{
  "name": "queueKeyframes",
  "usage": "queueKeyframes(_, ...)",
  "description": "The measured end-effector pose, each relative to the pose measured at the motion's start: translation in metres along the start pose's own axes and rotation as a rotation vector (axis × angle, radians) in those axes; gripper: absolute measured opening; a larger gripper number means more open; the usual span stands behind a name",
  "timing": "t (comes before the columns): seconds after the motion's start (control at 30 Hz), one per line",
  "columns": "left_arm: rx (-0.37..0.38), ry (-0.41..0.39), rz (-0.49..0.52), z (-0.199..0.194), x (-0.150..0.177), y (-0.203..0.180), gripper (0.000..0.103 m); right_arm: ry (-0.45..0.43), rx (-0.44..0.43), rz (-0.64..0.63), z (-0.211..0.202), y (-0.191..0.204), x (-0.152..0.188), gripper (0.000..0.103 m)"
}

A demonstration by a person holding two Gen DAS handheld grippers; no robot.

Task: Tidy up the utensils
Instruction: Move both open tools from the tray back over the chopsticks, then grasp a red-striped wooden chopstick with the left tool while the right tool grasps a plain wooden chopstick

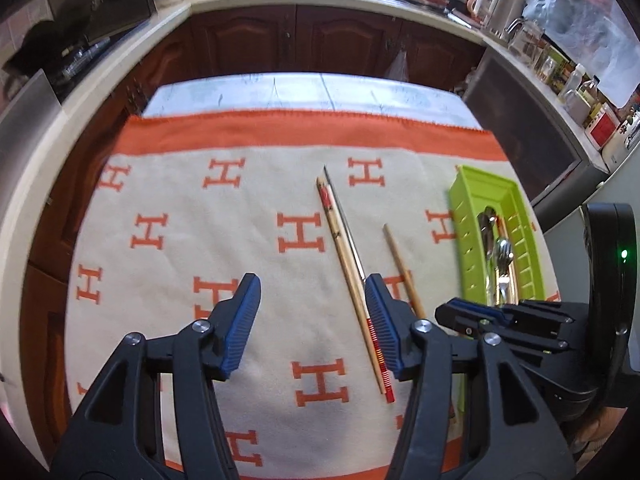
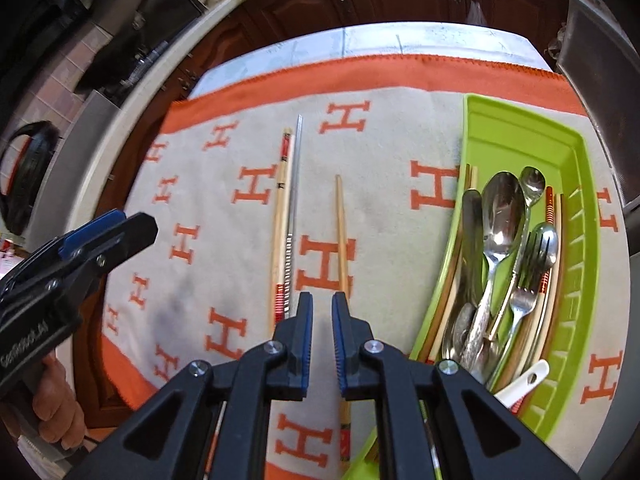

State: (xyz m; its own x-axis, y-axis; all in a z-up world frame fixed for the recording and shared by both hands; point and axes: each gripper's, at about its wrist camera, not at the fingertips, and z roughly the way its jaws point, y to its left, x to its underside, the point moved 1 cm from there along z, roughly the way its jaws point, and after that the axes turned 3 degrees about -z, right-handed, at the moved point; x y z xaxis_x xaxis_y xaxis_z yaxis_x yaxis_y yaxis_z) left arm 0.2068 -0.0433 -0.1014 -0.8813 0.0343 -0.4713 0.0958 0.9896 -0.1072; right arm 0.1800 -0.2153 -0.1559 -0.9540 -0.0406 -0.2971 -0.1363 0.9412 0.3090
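Three loose chopsticks lie on the H-patterned cloth [image 1: 180,208]: a pale wooden one with red bands [image 1: 348,280] [image 2: 278,216], a thin metal one [image 1: 345,216] [image 2: 295,184] tight against it, and a plain wooden one [image 1: 402,268] [image 2: 341,232] to their right. My left gripper [image 1: 312,284] [image 2: 140,226] hangs open and wide above the cloth, its right finger over the banded pair. My right gripper [image 2: 322,298] [image 1: 440,314] is open by a narrow gap with nothing between the pads, its right finger over the plain chopstick. The green tray [image 2: 480,120] [image 1: 460,196] holds spoons [image 2: 502,208], a fork [image 2: 528,280] and chopsticks.
A white ceramic spoon [image 2: 524,380] lies at the tray's near end. The cloth covers a small table whose bare far strip [image 1: 304,92] shows. Dark wooden cabinets [image 1: 340,40] and a pale counter [image 1: 440,12] ring it. A hand [image 2: 56,412] holds the left gripper.
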Motion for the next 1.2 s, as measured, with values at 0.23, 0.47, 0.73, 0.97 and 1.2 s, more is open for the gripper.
queueKeyframes(0.23, 0.014, 0.083, -0.033, 0.040, 0.000, 0.012, 0.051, 0.059, 0.060, 0.003, 0.027, 0.000, -0.009, 0.017)
queueKeyframes(0.47, 0.039, 0.117, -0.046, 0.059, -0.002, 0.019, 0.051, 0.083, 0.127, -0.036, 0.042, 0.006, -0.018, 0.027)
queueKeyframes(0.73, 0.080, 0.165, -0.046, 0.080, -0.008, 0.016, 0.051, 0.119, 0.267, -0.206, 0.056, 0.025, -0.015, 0.023)
queueKeyframes(0.97, 0.105, 0.218, -0.038, 0.106, -0.019, 0.001, 0.040, 0.081, 0.149, -0.102, 0.051, 0.009, -0.019, 0.006)
queueKeyframes(1.2, 0.107, 0.309, -0.068, 0.136, -0.029, -0.007, 0.010, 0.007, 0.045, 0.001, 0.026, -0.012, -0.018, 0.006)
